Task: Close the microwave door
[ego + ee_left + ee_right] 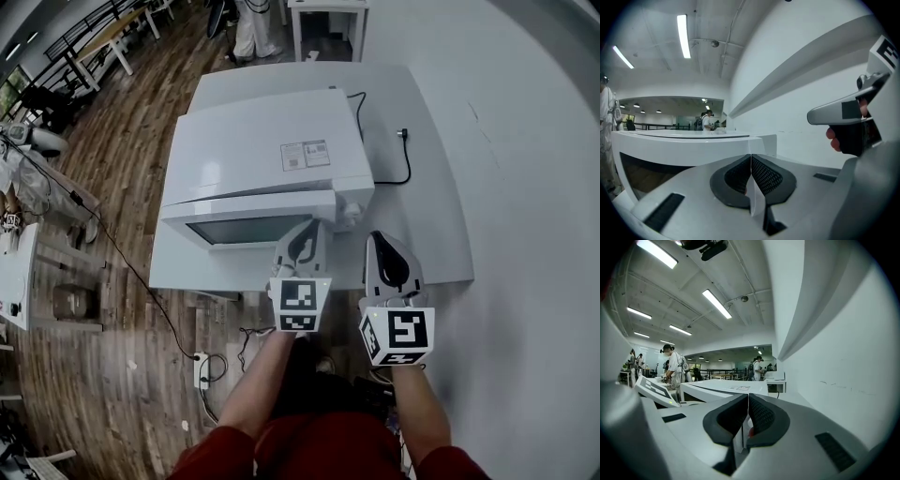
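A white microwave [267, 155] stands on a white table [422, 225]. Its door [253, 225] faces me and stands slightly ajar, swung out at the left. My left gripper [306, 236] is shut and empty, its tips close to the door's right end; touch cannot be told. In the left gripper view the door [689, 143] lies just beyond the shut left gripper [751, 161]. My right gripper [377, 242] is shut on nothing and hovers over the table just right of the microwave. The right gripper view looks past its closed tips [747, 401] at the microwave [729, 389].
A black power cable with its plug [404, 134] lies on the table behind the microwave. A white wall [534, 187] runs along the right. On the wooden floor lies a power strip [201, 371]. Other tables and people stand farther back.
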Demonstrator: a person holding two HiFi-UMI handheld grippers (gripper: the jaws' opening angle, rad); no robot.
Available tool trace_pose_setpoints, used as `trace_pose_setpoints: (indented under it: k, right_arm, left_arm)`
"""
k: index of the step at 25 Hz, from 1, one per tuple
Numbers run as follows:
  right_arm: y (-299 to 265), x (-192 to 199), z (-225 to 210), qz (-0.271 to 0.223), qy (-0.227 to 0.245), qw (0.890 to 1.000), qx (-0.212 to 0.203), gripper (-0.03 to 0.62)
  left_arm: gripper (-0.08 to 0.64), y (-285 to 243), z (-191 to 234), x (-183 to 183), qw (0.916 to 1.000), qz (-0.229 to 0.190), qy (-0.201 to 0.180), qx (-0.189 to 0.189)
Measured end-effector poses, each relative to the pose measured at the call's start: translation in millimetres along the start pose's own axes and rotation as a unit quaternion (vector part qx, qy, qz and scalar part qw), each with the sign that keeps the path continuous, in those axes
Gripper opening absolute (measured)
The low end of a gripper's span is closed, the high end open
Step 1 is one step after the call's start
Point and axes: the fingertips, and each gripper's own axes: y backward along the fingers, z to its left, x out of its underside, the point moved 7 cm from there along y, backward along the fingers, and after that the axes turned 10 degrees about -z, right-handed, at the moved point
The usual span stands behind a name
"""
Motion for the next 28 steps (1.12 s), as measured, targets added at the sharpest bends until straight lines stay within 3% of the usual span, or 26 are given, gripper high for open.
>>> trace_pose_setpoints:
  k: [6,14,28]
  right_arm:
    - [-33.4,5.7,-3.2,0.004,-0.002,1.000,0.003,0.028]
    - [-57.4,10.7,-0.2,0.007,-0.004,1.000,0.004,0.028]
    - [-53.7,11.9,6.7,0.009,-0.002,1.000,0.016,0.028]
  left_arm:
    - [0.028,-10.8,6.5,5.9,0.9998,-0.010,0.019,0.006]
    - [0.028,-23.7,12.8,6.3,0.9998,-0.010,0.012,0.013]
    - [0.028,-24.4,19.7,3.8,0.9997,-0.007,0.003,0.022]
